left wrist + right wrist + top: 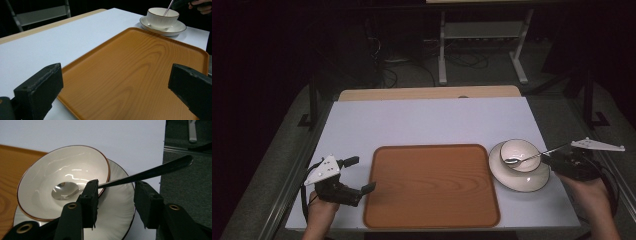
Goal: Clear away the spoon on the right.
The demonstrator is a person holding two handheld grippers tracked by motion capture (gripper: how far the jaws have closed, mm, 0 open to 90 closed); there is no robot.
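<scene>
- Left gripper (pixel 360 174): fingers spread wide, empty, beside the wooden tray (pixel 431 185).
- Right gripper (pixel 116 195): fingers released around the spoon (pixel 125 180) handle.
- Spoon: resting in the bowl (pixel 520 154) on the saucer (pixel 532 181), right of the tray.

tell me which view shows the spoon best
The right gripper view: the spoon is close up, its head lying in the bowl and its handle passing between the open jaws. The high view shows it small, leaning over the bowl's rim. The left gripper view catches just part of the handle.
</scene>
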